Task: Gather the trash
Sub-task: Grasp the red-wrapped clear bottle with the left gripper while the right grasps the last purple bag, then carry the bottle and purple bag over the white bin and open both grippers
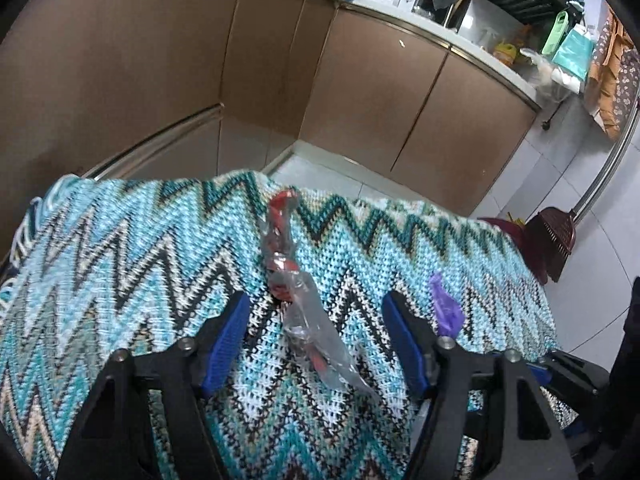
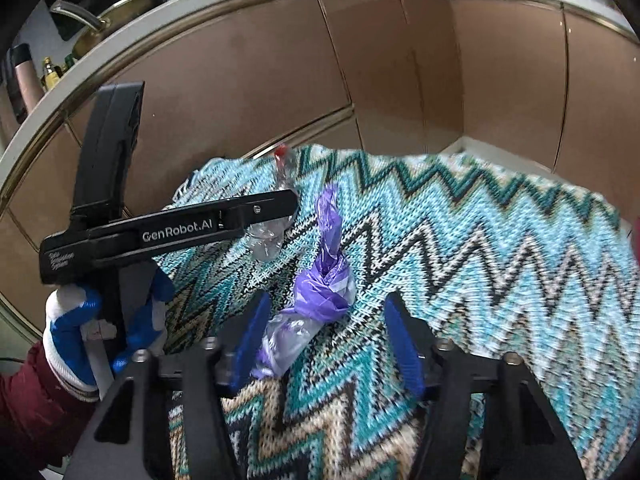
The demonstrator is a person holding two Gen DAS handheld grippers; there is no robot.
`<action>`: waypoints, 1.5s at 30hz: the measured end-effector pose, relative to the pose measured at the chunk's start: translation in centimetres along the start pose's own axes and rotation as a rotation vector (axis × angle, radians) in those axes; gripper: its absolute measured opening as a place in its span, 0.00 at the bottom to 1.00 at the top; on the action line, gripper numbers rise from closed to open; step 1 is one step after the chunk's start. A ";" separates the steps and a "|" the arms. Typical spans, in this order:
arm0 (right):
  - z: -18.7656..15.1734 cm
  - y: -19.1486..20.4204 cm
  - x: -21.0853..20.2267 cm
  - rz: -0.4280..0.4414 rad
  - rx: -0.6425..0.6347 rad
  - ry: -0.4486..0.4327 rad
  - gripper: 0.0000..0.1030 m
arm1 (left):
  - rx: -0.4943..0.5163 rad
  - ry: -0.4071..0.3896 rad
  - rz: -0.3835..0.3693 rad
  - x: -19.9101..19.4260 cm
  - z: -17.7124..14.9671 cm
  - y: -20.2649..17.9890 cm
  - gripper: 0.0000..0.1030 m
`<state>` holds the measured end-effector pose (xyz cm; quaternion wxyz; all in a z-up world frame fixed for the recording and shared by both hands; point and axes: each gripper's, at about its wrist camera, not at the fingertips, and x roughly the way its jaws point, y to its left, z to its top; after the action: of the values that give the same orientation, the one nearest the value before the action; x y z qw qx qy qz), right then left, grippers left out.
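**Operator:** Brown kitchen cabinets (image 1: 360, 92) run behind a zigzag-knit blanket in teal, black and cream (image 1: 140, 248) that covers the work surface. At far left, through the right wrist camera, I see a hand in a blue-and-white glove (image 2: 76, 336) gripping the left gripper (image 1: 316, 336).

**Observer:** How do its jaws stand?

**Operator:** Spread. My left gripper's blue pads (image 1: 226, 336) sit on either side of a crumpled clear plastic wrapper with red print (image 1: 296, 280), which lies on the blanket; I see no contact.

**Observer:** And further right?

**Operator:** A twisted purple plastic bag (image 2: 326, 280) lies just beside that wrapper, also on the blanket. My right gripper (image 2: 326, 340) has its jaws spread around the bag's near end; the left pad (image 2: 250, 340) looks very close to it, but whether it touches I cannot tell.
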<state>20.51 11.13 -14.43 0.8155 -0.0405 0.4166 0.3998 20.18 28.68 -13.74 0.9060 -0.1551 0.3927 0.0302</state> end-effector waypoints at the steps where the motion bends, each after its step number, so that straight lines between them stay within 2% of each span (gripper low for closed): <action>1: 0.0 -0.1 0.6 0.008 0.008 0.014 0.48 | 0.004 0.016 0.002 0.5 -0.1 0.1 0.46; 4: 0.1 -0.1 1.8 0.039 0.021 0.034 0.39 | -0.013 0.054 -0.002 1.8 -0.6 0.4 0.25; 6: 0.2 -0.1 2.2 0.054 0.024 0.041 0.31 | -0.024 0.045 -0.008 1.7 -0.6 0.6 0.18; 10: 0.2 0.2 2.4 0.079 0.035 0.048 0.26 | -0.020 0.035 -0.008 1.1 -0.7 0.3 0.10; 17: -0.7 1.8 -0.6 0.080 0.003 0.013 0.23 | -0.002 -0.031 0.013 -3.9 -1.6 0.6 0.09; 22: -1.9 2.6 -5.3 0.061 -0.011 -0.041 0.23 | 0.033 -0.067 0.026 -8.2 -2.9 -0.5 0.09; 37: -7.7 2.8 -22.5 -0.124 0.003 -0.217 0.23 | 0.188 -0.185 -0.008 -19.9 -9.1 -10.6 0.09; 45: -10.5 3.0 -28.9 -0.176 0.029 -0.297 0.23 | 0.272 -0.241 -0.021 -24.9 -12.4 -15.0 0.09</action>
<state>2.03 -8.93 0.16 0.9004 -0.0054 0.2919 0.3225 -3.06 12.37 0.12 0.9593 -0.0303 0.2803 -0.0143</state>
